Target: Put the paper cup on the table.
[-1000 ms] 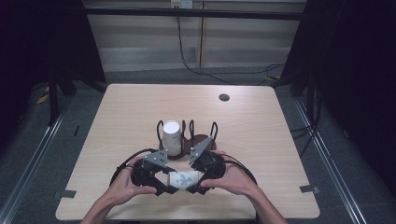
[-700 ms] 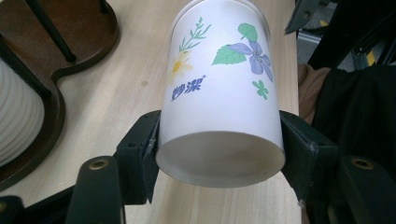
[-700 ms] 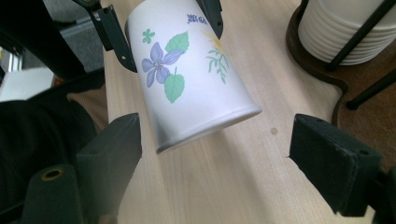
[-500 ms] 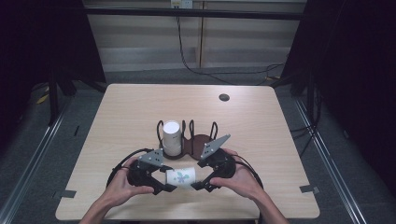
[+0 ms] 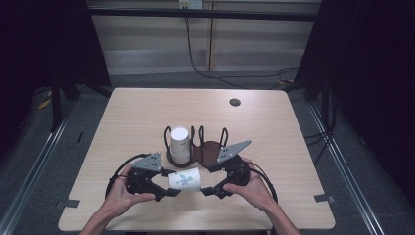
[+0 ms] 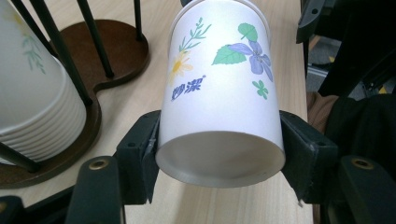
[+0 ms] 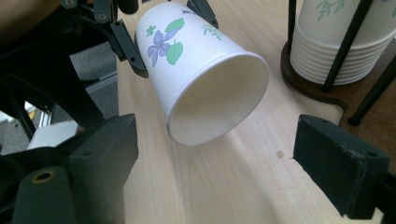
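A pale wood table (image 5: 147, 112) stands in a dim room, grey floor on both sides, a panelled wall beyond with a black cable hanging down it.

At the near edge, a person's two hands come in, each with a claw. The left claw (image 5: 166, 190) holds a paper cup (image 5: 185, 180) printed with flowers, its jaws clamped on the cup's closed base end, so the cup lies on its side, raised off the wood, its open mouth facing the right claw (image 5: 208, 190). The right claw's jaws stand wide apart, either side of the cup's mouth and just short of it, touching nothing; they have just been opening, with nothing between them.

Just beyond both claws sits a dark wooden rack (image 5: 208, 152) with black wire loops. Its left bay holds a stack of cups (image 5: 179, 143), upside down; the bay straight ahead of the right claw is bare. Far beyond, near the table's back edge, lies a small dark disc (image 5: 235, 102).

A second ago the right claw sat close against the cup; it now sits back from it, to the right
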`<state>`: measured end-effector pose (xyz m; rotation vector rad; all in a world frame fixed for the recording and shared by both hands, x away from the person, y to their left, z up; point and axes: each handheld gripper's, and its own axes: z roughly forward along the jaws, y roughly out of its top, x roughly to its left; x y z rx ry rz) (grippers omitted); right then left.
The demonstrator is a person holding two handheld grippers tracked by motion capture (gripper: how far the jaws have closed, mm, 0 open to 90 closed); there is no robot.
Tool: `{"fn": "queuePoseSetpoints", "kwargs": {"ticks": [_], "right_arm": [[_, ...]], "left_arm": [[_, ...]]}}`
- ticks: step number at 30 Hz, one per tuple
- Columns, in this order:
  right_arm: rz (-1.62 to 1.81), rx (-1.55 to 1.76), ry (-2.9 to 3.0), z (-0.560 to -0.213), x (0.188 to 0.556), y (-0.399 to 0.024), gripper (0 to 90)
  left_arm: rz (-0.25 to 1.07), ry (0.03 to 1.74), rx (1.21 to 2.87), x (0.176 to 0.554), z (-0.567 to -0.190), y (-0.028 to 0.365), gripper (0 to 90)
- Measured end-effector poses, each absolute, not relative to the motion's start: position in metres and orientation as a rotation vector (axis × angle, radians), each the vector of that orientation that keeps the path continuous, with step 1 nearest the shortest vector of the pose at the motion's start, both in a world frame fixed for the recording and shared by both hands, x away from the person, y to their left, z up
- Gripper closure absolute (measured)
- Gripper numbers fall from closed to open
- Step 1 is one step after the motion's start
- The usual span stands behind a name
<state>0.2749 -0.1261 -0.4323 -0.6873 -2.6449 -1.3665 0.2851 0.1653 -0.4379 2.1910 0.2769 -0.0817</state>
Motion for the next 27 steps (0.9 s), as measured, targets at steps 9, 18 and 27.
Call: {"fn": "queuePoseSetpoints", "kwargs": {"ticks": [9,18,27], "right_arm": [[-1.509,-0.669,-2.599,-0.4289,0.2725,-0.1301,13.5],[-1.647,-0.663,-2.519,-0.4288,0.271,-0.1322,13.4],[-1.686,-0.668,-2.493,-0.4336,0.2712,-0.1291,13.7]], "left_arm": [[-0.09,0.275,2.146,0.2824,-0.4385,0.1655,36.8],[-0.079,0.242,2.077,0.2798,-0.4342,0.169,36.7],[-0.042,0.252,2.058,0.2791,-0.434,0.1684,36.8]]}}
